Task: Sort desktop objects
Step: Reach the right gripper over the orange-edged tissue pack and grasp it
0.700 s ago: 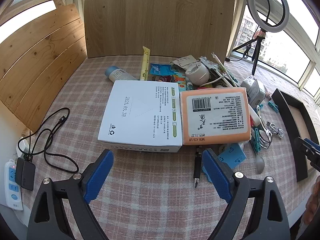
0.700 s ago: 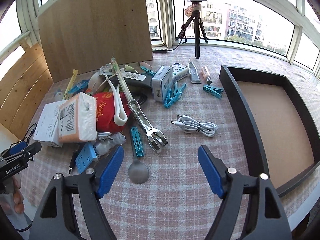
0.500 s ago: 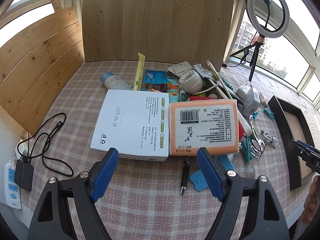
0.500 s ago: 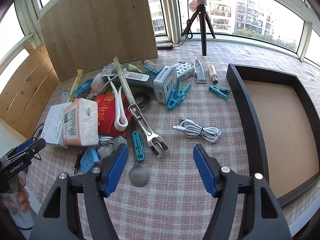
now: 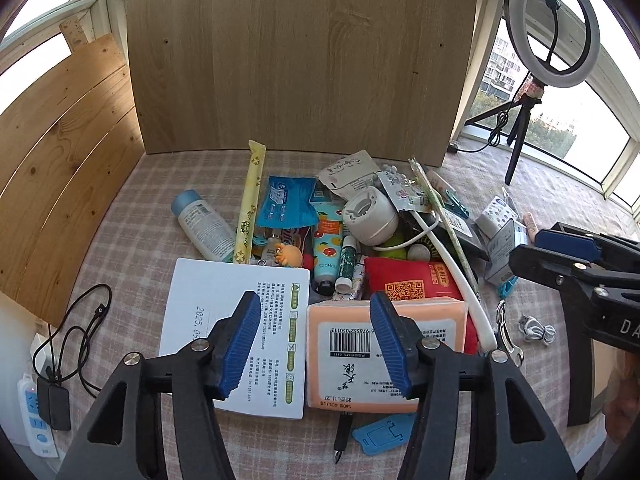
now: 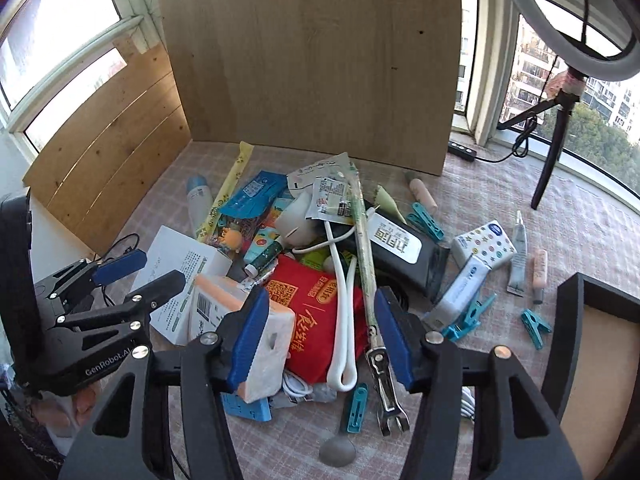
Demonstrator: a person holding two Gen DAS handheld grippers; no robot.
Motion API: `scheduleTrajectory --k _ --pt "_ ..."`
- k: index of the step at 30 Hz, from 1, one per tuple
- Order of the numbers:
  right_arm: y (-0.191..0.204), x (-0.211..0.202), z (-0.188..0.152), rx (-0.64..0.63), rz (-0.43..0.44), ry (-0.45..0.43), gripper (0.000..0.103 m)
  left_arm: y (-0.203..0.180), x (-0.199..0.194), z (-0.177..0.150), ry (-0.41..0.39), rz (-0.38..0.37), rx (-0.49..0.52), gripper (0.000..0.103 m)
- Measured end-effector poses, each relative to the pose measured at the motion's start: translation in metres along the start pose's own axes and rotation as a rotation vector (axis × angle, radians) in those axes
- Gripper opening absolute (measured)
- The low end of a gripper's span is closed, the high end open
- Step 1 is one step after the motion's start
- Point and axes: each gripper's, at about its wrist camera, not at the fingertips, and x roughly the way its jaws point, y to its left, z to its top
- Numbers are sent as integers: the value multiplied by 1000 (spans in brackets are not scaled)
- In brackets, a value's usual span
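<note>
Two sets of tongs hang over the cluttered counter, both tilted steeply downward with their blue pads apart and nothing between them. The left tongs (image 5: 310, 340) hover above the seam where a white box (image 5: 224, 320) and an orange tissue pack (image 5: 384, 344) lie side by side, touching, near the counter's front edge. Both lie flat; the box's long axis runs from the front edge toward the back board, and its printed date reads sideways. A black pen (image 5: 342, 436) pokes out from under the pack, tip toward the front edge, just beside a blue flat holder (image 5: 380, 434).

The right tongs (image 6: 318, 336) hover over a red pouch (image 6: 320, 320), which sits against the tissue pack's far side. A white curved strap (image 6: 342, 320) crosses the pouch. Metal kitchen tongs (image 6: 372, 300) lie beside it, long axis running from the back board to the front edge, jaw end nearest the front. A teal clothespin (image 6: 356, 408) and a metal spoon (image 6: 338, 450) lie just in front.

Farther back, a yellow tea stick (image 5: 252, 208) points toward the back board, with a blue-capped bottle (image 5: 202, 224) slanting beside it. A black tray (image 6: 592, 360) stands at the counter's right edge.
</note>
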Motion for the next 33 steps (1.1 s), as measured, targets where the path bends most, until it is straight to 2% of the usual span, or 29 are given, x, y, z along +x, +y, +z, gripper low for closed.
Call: scheduleTrajectory --k 1,2,6,10,14,17,19,21,23,28,33 --pt "-1 11 6 7 17 30 37 0 5 2 8 -1 -4 45" --pt "-1 21 12 18 35 59 35 0 8 4 15 -7 -10 44" --pt "-2 57 28 30 80 144 34 0 25 12 44 -34 -27 42" --pt "6 93 35 25 129 229 34 -4 45 18 74 -14 5 42" --pt "14 123 38 -8 120 291 33 -4 58 19 104 -37 6 42" --pt "12 143 38 -11 65 322 33 -7 66 16 127 -39 24 42" --pt "12 144 36 -25 75 320 32 -10 69 11 136 -45 34 42" --pt "15 144 26 -68 100 362 31 -12 68 6 147 -71 33 42" --pt "15 140 13 -126 76 374 31 -17 67 -2 170 -106 57 42" --pt "-5 115 -21 -124 103 394 31 -37 58 -23 184 -148 115 42" --pt "-33 81 -53 -135 46 370 31 -53 44 -46 210 -179 171 42"
